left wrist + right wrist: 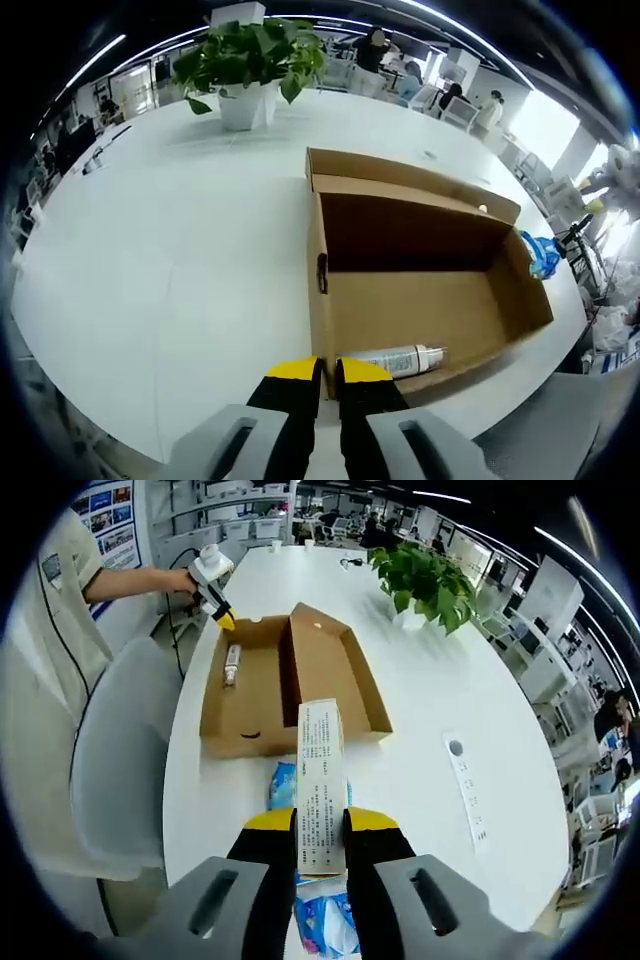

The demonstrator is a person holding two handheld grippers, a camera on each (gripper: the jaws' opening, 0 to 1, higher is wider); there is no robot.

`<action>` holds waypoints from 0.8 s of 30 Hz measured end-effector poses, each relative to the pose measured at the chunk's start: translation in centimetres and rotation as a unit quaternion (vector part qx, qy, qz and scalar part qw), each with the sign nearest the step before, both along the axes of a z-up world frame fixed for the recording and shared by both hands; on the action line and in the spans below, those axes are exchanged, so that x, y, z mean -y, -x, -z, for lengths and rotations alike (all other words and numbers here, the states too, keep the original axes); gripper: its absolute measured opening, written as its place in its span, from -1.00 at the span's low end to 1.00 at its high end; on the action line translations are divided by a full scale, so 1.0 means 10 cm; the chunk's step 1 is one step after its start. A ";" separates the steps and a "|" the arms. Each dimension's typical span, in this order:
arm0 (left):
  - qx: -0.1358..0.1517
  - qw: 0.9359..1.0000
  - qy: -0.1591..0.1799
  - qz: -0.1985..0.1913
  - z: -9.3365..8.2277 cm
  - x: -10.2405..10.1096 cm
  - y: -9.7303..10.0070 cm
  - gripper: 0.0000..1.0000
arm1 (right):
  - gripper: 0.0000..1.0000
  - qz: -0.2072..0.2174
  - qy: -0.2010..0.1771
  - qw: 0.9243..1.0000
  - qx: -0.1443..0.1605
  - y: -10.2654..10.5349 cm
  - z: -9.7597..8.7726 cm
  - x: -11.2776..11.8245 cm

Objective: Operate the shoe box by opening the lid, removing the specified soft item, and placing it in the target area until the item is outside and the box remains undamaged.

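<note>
The cardboard shoe box (pixel 420 310) lies open on the white table (pixel 170 260), its lid (pixel 400 175) folded back flat. A white spray can (pixel 400 358) rests inside against the near wall. My left gripper (pixel 328 372) is shut on the box's wall at the near corner. In the right gripper view the box (pixel 245 715), lid (pixel 335 670), can (pixel 232 665) and left gripper (pixel 222 615) lie ahead. My right gripper (pixel 320 825) is shut on a soft pack (pixel 320 770) with a white printed face and blue wrapper, just outside the box. That pack (pixel 543 255) shows blue past the box's right end.
A potted plant (pixel 250 60) (pixel 425 575) stands farther along the table. A flat white strip (pixel 465 785) lies to the right of the box. A grey chair (pixel 120 750) and the person's sleeve (pixel 50 630) are at the table edge. Desks and people are beyond.
</note>
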State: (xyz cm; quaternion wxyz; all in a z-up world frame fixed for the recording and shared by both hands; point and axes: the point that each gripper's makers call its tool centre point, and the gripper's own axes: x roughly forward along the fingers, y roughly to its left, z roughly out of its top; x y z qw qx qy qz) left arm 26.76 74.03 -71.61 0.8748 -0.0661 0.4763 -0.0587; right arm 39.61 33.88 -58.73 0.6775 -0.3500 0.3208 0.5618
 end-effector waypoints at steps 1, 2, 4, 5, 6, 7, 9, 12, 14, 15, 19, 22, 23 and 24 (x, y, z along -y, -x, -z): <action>0.000 1.000 0.000 0.000 0.00 0.00 0.00 -0.88 | -0.70 0.001 0.001 1.000 0.001 -0.02 0.01 0.03; 0.000 1.000 0.000 0.000 0.00 0.00 0.00 -0.88 | -0.70 0.004 0.004 1.000 0.001 -0.05 0.03 0.06; -0.001 1.000 0.000 0.000 0.00 -0.01 0.00 -0.88 | -0.70 0.007 0.006 1.000 0.003 -0.09 0.05 0.11; -0.001 1.000 0.000 -0.001 0.00 0.00 0.00 -0.88 | -0.70 0.008 0.007 1.000 0.003 -0.10 0.06 0.13; -0.001 1.000 0.000 -0.001 0.00 0.00 0.00 -0.88 | -0.70 0.009 0.008 1.000 0.003 -0.11 0.07 0.15; -0.002 1.000 0.000 -0.001 0.00 0.00 0.00 -0.88 | -0.70 0.010 0.010 1.000 0.003 -0.13 0.08 0.18; -0.002 1.000 0.000 -0.001 0.00 0.00 0.00 -0.88 | -0.70 0.012 0.015 1.000 0.003 -0.17 0.12 0.23; -0.004 1.000 0.000 0.000 -0.01 0.00 0.00 -0.88 | -0.70 0.013 0.025 1.000 0.003 -0.21 0.18 0.29; -0.005 1.000 -0.001 0.001 -0.01 0.00 0.00 -0.88 | -0.70 0.014 0.032 0.999 0.002 -0.24 0.22 0.35; -0.005 1.000 -0.001 0.001 -0.01 0.00 0.00 -0.88 | -0.70 0.015 0.034 0.999 0.002 -0.25 0.24 0.37; -0.008 1.000 -0.002 0.002 0.00 0.00 -0.01 -0.88 | -0.70 0.020 0.045 0.999 0.002 -0.31 0.32 0.46; -0.011 1.000 -0.003 0.003 0.00 0.00 -0.01 -0.88 | -0.70 0.022 0.057 0.998 0.001 -0.35 0.40 0.55; -0.012 1.000 -0.003 0.003 0.00 0.00 -0.01 -0.88 | -0.70 0.023 0.059 0.998 0.001 -0.36 0.42 0.58; -0.013 1.000 -0.003 0.003 0.00 0.00 0.00 -0.88 | -0.70 0.023 0.061 0.998 0.000 -0.36 0.43 0.59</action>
